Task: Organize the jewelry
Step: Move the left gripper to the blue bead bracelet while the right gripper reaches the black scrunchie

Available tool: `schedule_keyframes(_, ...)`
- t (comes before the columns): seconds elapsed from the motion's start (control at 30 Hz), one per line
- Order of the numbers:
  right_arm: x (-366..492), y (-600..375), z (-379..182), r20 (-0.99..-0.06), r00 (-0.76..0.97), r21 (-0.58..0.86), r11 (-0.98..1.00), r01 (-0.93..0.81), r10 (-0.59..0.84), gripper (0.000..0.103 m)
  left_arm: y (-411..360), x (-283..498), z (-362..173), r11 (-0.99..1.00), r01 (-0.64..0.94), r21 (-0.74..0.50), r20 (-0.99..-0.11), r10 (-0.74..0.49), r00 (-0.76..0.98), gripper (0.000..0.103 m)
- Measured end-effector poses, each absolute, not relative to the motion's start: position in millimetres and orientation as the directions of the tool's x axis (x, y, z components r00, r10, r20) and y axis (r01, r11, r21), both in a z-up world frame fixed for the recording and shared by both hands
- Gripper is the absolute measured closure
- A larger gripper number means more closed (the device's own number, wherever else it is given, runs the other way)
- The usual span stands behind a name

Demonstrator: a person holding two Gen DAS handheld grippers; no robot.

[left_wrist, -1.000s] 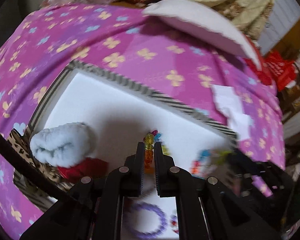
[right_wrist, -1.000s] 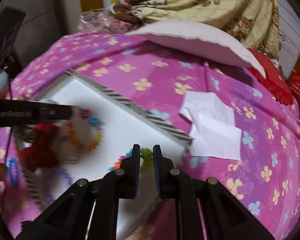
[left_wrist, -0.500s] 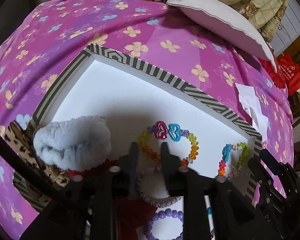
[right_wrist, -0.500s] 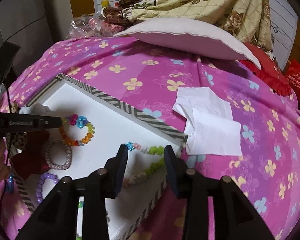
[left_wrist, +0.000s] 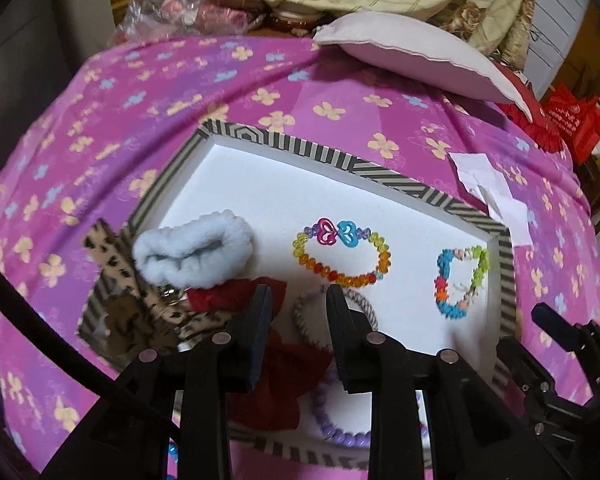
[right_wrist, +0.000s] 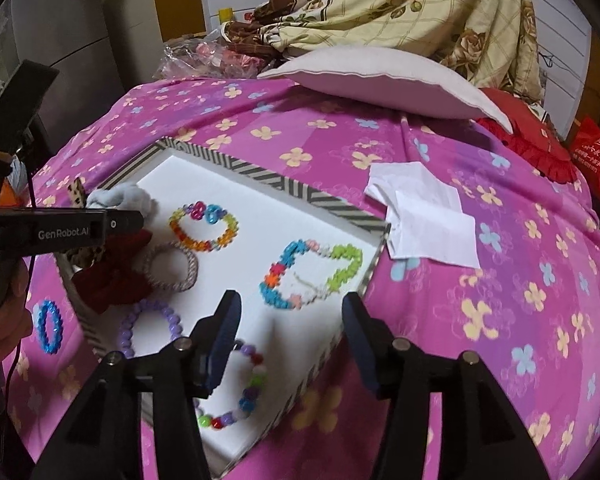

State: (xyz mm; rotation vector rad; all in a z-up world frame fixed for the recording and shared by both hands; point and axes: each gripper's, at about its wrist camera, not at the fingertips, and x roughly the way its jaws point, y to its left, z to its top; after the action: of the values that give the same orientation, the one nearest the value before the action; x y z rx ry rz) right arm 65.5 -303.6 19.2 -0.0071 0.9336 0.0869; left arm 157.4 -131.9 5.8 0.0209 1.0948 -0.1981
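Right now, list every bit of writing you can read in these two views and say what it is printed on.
"GenRobot.AI": white lettering on the side of the left tool, seen from the right wrist view.
Red bag at the far right: a round white emblem and lines of white characters, too small and blurred to read.
The same red bag in the left wrist view: print again unreadable.
No other text shows in either view.
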Motion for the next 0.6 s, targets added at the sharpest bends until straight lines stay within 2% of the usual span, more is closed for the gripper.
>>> schedule_keyframes(0.6,2,-278,36,-0.792,0.605,0.035,0.996,-0.08,0.077,0.041,-92,84,22,0.989,0.145,-0.009,-0.843,-0.085,0.531,0.054)
